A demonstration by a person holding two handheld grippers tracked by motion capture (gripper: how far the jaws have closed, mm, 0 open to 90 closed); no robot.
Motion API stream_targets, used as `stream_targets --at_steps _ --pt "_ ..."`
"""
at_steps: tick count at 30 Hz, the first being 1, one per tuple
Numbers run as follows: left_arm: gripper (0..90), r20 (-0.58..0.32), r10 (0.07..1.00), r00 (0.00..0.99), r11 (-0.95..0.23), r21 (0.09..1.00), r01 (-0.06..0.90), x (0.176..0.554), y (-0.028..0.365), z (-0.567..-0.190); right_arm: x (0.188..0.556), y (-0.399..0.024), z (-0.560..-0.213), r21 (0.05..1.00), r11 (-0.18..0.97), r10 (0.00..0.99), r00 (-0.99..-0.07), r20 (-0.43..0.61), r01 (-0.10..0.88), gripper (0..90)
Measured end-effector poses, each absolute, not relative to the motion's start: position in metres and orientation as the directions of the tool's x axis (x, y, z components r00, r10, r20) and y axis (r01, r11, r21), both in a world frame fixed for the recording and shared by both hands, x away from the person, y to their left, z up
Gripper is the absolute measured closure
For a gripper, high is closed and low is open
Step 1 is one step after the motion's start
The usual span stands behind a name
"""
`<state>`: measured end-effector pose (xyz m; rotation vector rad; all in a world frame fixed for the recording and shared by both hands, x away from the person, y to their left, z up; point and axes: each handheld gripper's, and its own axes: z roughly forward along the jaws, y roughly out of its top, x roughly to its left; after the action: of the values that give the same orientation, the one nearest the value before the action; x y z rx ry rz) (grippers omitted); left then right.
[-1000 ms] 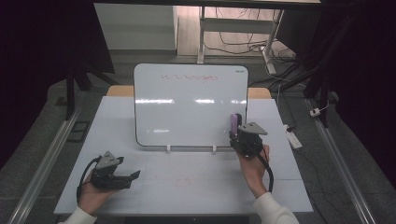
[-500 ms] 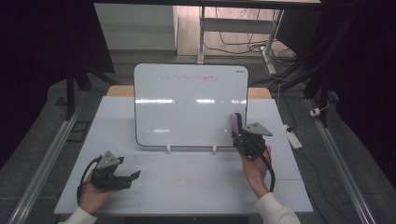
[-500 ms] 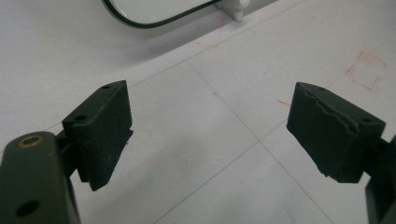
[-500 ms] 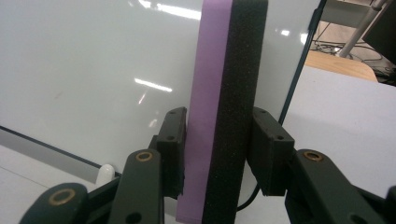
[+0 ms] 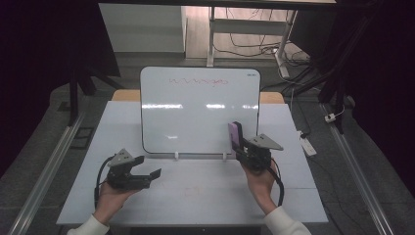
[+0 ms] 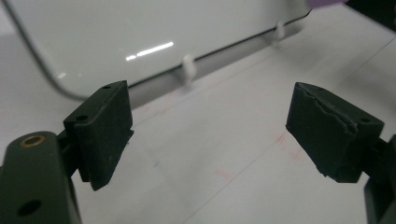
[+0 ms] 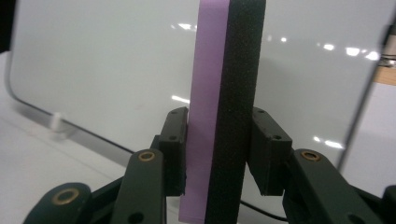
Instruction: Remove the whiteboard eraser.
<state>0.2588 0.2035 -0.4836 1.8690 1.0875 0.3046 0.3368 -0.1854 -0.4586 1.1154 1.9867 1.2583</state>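
Nearest the person, in front of the whiteboard point(image 5: 199, 110), the left hand-held gripper point(image 5: 149, 175) is hovering over the white worktop point(image 5: 205, 196), off the board's lower left corner. Its jaws are standing wide apart with nothing between them; in the left gripper view the left hand-held gripper point(image 6: 205, 135) is looking past bare worktop point(image 6: 224, 158) toward the whiteboard's point(image 6: 116, 32) bottom edge and its small white feet.

Closer to the board, at its lower right corner, the right hand-held gripper point(image 5: 238, 142) is clamping a whiteboard eraser point(image 5: 235, 133), its jaws having just been closing on it. In the right gripper view the right hand-held gripper point(image 7: 219, 154) is pressing both pads against the whiteboard eraser point(image 7: 226, 93), which is standing upright, purple layer on one side and black foam on the other, just before the whiteboard point(image 7: 102, 65).

Farther back, near the board's top edge, a red scribble point(image 5: 198, 82) is showing.
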Motion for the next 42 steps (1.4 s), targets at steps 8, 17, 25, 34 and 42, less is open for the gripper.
stream_targets --at_steps 8,17,25,34,42 --pt "15.8 -0.237 0.747 0.621 -0.160 0.842 0.515 0.274 0.168 -0.455 0.326 -0.164 -0.462 0.916 0.227 0.814 -0.580 0.007 0.330 61.5" --pt "16.2 -0.281 0.726 0.627 -0.132 0.838 0.529 0.285 0.148 -0.447 0.316 -0.148 -0.467 0.918 0.222 0.767 -0.641 0.043 0.328 61.5" --pt "15.7 -0.316 0.705 0.635 -0.114 0.833 0.541 0.302 0.127 -0.446 0.306 -0.133 -0.470 0.926 0.222 0.722 -0.689 0.053 0.304 61.5" --pt "15.3 -0.333 0.687 0.646 -0.111 0.830 0.546 0.313 0.110 -0.449 0.299 -0.121 -0.474 0.936 0.215 0.693 -0.719 0.054 0.278 61.5" --pt "16.6 -0.369 0.654 0.660 -0.102 0.822 0.560 0.318 0.103 -0.451 0.295 -0.116 -0.475 0.947 0.196 0.673 -0.737 0.058 0.254 61.5"
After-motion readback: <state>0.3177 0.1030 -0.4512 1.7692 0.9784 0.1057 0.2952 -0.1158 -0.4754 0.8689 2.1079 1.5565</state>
